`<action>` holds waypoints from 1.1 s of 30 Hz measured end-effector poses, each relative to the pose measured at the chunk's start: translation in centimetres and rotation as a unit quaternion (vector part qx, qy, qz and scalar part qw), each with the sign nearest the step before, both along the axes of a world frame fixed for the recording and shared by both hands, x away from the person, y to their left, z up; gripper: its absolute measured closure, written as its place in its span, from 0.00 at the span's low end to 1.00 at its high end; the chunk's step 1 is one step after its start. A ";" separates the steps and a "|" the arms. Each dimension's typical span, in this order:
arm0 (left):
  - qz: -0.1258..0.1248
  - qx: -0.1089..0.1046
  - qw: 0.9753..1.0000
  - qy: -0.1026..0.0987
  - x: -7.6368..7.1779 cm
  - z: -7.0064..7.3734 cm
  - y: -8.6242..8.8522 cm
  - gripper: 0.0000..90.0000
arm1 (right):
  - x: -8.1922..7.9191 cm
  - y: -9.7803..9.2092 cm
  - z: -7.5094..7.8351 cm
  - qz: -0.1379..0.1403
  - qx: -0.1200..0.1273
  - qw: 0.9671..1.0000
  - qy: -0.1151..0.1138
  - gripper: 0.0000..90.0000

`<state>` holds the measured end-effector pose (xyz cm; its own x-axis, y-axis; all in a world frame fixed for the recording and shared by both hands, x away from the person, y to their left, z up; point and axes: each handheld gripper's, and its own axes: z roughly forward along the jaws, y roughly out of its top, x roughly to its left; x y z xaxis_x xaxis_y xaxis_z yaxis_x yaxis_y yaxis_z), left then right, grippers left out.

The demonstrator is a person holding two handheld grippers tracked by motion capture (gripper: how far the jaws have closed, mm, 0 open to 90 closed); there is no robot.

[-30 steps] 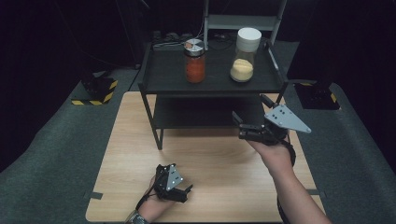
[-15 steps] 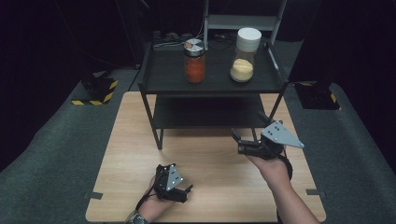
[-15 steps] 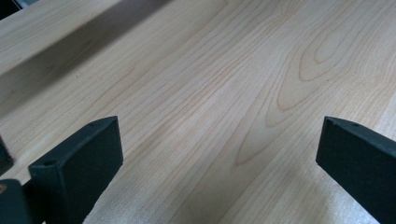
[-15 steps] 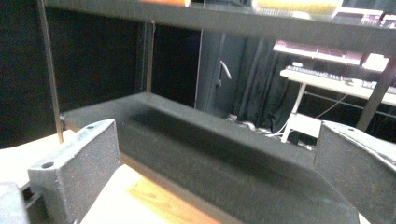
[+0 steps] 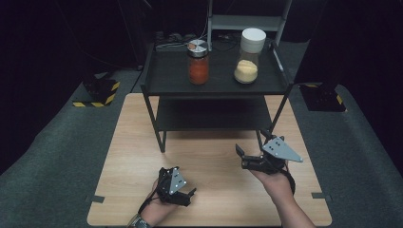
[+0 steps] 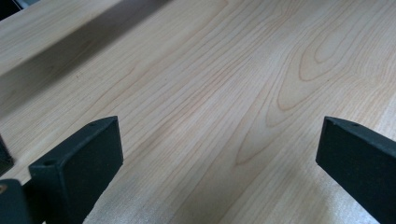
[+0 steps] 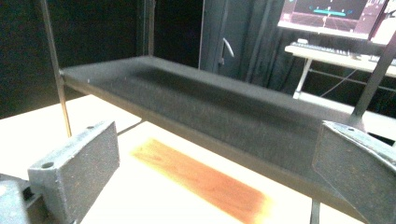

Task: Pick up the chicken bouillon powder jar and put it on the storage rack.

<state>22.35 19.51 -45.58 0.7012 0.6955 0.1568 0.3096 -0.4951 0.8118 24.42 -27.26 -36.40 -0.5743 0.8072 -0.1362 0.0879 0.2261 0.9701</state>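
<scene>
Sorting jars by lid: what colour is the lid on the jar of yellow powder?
White; the lid shows best in the high view.

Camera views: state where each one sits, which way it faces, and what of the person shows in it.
High view: above the person's side, looking forward and down on the wooden table and black shelf rack; both forearms, left gripper, right gripper.
Left gripper view: on the left gripper, facing bare tabletop; open jaws.
Right gripper view: on the right gripper, facing the rack's lower shelf; open jaws.
Shared: high and right gripper views both show the rack.
</scene>
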 end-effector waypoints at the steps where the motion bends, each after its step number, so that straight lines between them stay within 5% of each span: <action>1: 0.000 0.000 1.000 0.000 0.0 0.0 0.0 0.01 | -0.1 -0.1 -0.3 -0.001 -0.001 1.000 0.002 0.00; 33: -0.001 0.001 1.000 -0.002 0.0 0.0 0.0 0.01 | -1.4 -1.4 -8.3 -0.026 -0.042 0.995 0.086 0.00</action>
